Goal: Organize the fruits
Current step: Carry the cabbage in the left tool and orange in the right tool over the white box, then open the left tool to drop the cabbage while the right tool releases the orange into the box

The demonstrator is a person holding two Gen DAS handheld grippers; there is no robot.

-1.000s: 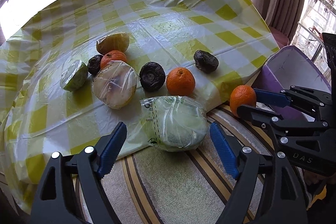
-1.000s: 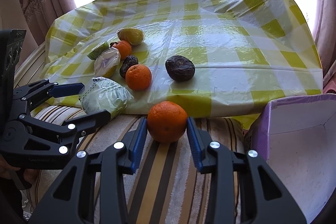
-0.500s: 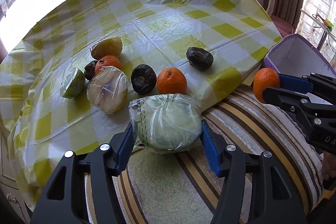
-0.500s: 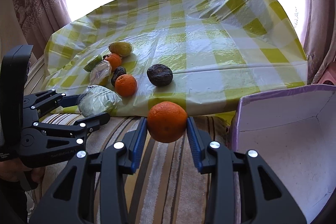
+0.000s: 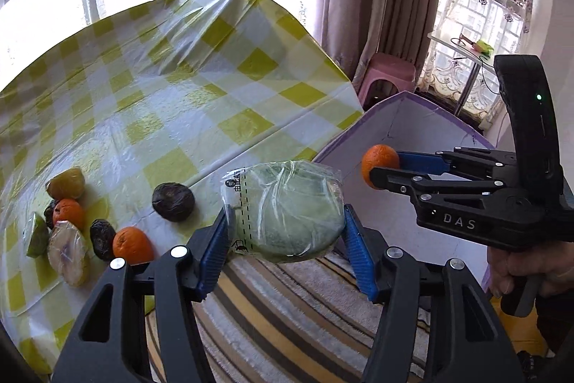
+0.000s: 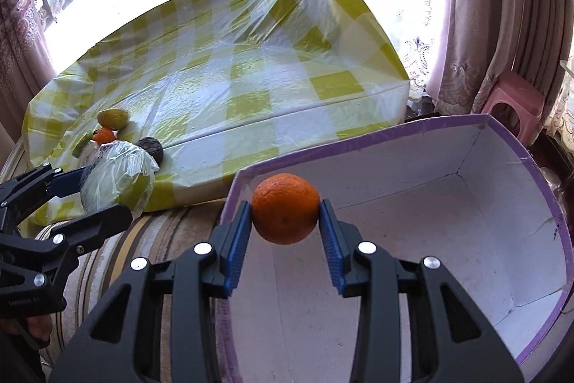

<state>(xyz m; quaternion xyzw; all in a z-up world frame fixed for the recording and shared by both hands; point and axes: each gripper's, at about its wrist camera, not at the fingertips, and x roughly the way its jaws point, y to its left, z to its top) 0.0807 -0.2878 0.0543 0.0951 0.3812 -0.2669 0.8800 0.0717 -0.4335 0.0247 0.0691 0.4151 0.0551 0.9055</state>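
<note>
A: Which grip sits nearer the box (image 6: 466, 146)?

B: The right gripper (image 6: 285, 221). Its pads are clamped on an orange (image 6: 285, 208), which hangs just past the box's near-left rim, over the white floor. Judged from this, the coming move is a short lowering and a release; the drop point lies straight ahead of the fingers and below them.

A: And the left gripper (image 5: 287, 232)?

B: Its blue pads (image 5: 213, 250) are clamped on a wrapped green fruit (image 5: 285, 207), squat and broad, its long axis running across from pad to pad. It hangs over the striped cloth (image 5: 287, 311), left of the box (image 5: 412, 117) and still outside it, so it has farther to travel rightward.

A: What remains on the table (image 5: 161, 96)?

B: One dark fruit (image 5: 173, 202) alone near the edge, and a cluster at the far left: a second orange (image 5: 132, 244), another dark fruit, a wrapped pale piece and others, partly hidden by one another.

A: What differs from a second ago?

B: Then the left jaws stood wide around the wrapped fruit as it lay at the table's edge; now it is lifted clear. The orange was over the striped cloth; now it is over the box.
</note>
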